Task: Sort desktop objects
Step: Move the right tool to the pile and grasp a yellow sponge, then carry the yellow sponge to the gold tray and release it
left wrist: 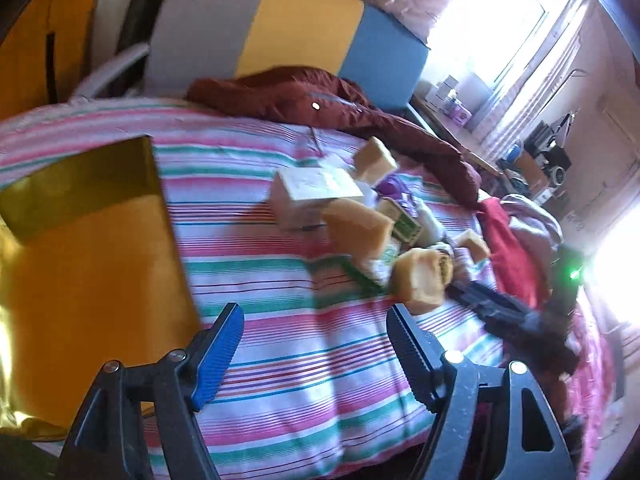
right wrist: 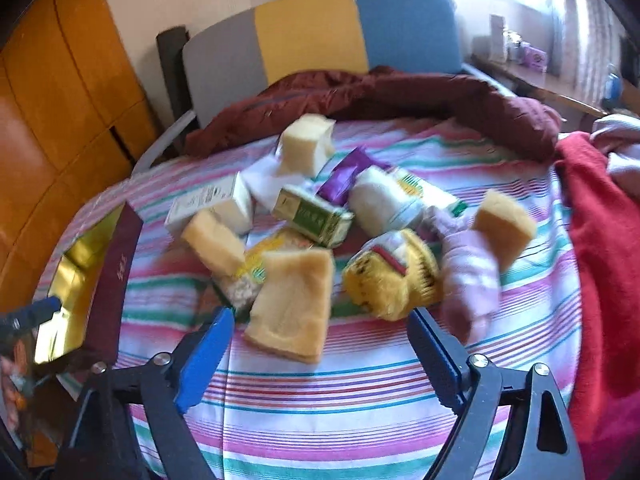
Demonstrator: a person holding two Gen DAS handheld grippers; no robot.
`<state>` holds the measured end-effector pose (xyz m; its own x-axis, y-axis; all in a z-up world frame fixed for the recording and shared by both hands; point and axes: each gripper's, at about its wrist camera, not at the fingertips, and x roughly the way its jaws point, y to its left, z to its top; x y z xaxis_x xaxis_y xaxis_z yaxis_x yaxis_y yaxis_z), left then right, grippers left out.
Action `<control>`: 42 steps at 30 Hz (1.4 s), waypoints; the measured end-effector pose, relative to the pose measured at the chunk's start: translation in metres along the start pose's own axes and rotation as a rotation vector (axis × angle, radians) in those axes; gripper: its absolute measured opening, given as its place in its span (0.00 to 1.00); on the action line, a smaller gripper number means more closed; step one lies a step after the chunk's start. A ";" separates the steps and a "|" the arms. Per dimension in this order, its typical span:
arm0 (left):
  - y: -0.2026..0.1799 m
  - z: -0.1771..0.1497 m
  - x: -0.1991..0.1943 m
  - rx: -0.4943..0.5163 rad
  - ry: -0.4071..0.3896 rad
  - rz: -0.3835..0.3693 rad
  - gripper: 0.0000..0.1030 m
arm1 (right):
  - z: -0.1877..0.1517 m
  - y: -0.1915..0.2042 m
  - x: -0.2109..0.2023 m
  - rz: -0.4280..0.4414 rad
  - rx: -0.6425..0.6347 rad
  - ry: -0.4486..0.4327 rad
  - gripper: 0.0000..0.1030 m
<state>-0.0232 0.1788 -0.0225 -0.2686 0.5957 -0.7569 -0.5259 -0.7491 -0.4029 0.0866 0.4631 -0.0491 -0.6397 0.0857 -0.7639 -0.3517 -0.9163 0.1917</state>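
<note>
A pile of objects lies on the striped bedspread (right wrist: 360, 392): several yellow sponges (right wrist: 294, 304), a white box (right wrist: 216, 206), a green box (right wrist: 316, 216), a purple packet (right wrist: 344, 178), a yellow plush item (right wrist: 394, 276) and a pink sock (right wrist: 468, 276). An open gold-lined box (right wrist: 76, 276) sits at the left; it also shows in the left wrist view (left wrist: 88, 248). My right gripper (right wrist: 320, 344) is open and empty just in front of the nearest sponge. My left gripper (left wrist: 316, 336) is open and empty above the bedspread, beside the gold box. The sponges (left wrist: 356, 228) lie ahead of it.
A dark red quilt (right wrist: 400, 96) lies behind the pile and a red cloth (right wrist: 608, 240) at the right. A grey, yellow and blue headboard (right wrist: 320, 28) stands at the back. Orange cabinets (right wrist: 60, 100) are at the left. A cluttered desk (left wrist: 460, 120) stands by the window.
</note>
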 end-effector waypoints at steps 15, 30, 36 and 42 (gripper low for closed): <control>-0.025 0.080 0.086 -0.169 0.107 -0.095 0.82 | 0.001 0.014 0.050 -0.006 0.012 0.084 0.68; -0.033 0.074 0.137 -0.114 0.173 -0.029 0.36 | 0.000 0.010 0.056 0.037 0.023 0.109 0.53; -0.037 0.063 0.098 -0.031 0.084 -0.050 0.35 | 0.001 0.009 0.041 0.058 0.034 0.081 0.53; -0.020 0.048 0.037 -0.013 -0.040 -0.024 0.35 | -0.002 0.023 0.021 0.111 0.045 0.046 0.53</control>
<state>-0.0615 0.2299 -0.0176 -0.2881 0.6248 -0.7257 -0.5223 -0.7377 -0.4278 0.0669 0.4427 -0.0619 -0.6447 -0.0346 -0.7637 -0.3116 -0.9003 0.3038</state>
